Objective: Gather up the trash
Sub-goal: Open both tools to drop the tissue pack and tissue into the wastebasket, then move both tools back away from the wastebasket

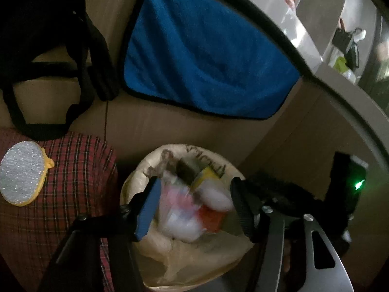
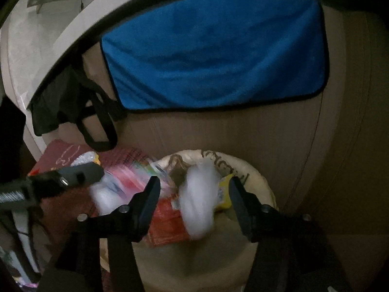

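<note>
A round bin lined with a cream plastic bag (image 1: 194, 255) stands under a counter; it also shows in the right wrist view (image 2: 262, 189). It holds mixed trash: a white wad (image 2: 199, 202), an orange-red wrapper (image 2: 167, 223), a yellow packet (image 1: 204, 175) and a blurred pink-and-white packet (image 1: 180, 209). My left gripper (image 1: 194, 206) is open right above the bin, with the pink-and-white packet blurred between its fingers. My right gripper (image 2: 194, 206) is open over the bin, the white wad blurred between its fingers. The left gripper's finger (image 2: 80, 174) shows at the left of the right wrist view.
A blue cloth (image 1: 206, 56) hangs over the brown panel behind the bin. Black bag straps (image 1: 97, 68) hang to its left. A red plaid cloth (image 1: 73, 182) with a round silver scrubber (image 1: 22, 175) lies left of the bin.
</note>
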`<act>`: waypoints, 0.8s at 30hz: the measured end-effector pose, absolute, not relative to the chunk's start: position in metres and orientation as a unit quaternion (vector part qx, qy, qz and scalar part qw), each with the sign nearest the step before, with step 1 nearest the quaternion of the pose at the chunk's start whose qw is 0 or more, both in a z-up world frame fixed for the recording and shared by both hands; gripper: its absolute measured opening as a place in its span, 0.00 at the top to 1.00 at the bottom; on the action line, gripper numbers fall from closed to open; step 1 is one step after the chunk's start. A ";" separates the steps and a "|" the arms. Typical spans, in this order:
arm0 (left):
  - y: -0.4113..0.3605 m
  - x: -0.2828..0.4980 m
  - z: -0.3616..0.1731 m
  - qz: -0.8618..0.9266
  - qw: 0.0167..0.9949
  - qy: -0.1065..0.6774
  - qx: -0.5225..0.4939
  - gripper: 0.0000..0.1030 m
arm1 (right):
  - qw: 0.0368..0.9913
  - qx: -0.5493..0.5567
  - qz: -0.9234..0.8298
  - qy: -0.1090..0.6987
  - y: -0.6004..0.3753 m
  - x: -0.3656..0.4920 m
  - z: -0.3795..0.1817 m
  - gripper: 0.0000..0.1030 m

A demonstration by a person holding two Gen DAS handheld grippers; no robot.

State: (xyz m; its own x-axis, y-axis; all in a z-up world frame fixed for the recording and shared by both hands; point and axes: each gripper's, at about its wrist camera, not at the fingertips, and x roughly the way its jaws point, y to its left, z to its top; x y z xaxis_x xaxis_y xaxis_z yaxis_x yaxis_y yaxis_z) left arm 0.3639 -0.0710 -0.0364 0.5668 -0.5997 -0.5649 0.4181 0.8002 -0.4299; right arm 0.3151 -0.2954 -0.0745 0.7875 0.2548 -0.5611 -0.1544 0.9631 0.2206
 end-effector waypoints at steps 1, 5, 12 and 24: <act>-0.067 0.363 -0.033 -0.286 0.879 0.360 -0.125 0.41 | 0.942 0.079 0.106 0.309 -0.295 0.314 -0.076 0.45; -0.050 0.357 -0.021 -0.268 0.889 0.348 -0.127 0.41 | 0.941 0.090 0.101 0.310 -0.296 0.312 -0.076 0.45; 0.003 0.319 0.005 -0.222 0.918 0.310 -0.105 0.41 | 0.945 0.088 0.103 0.296 -0.289 0.299 -0.061 0.45; 0.076 0.203 0.004 -0.234 0.917 0.314 -0.080 0.41 | 0.941 0.080 0.173 0.282 -0.230 0.240 -0.036 0.45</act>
State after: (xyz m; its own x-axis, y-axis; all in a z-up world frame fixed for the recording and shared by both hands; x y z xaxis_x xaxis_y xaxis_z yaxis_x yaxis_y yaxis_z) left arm 0.2029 0.0763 0.0042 0.6930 -0.4791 -0.5387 0.3781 0.8778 -0.2942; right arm 0.2402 -0.2298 -0.0356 0.7818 0.3698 -0.5020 -0.2800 0.9276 0.2472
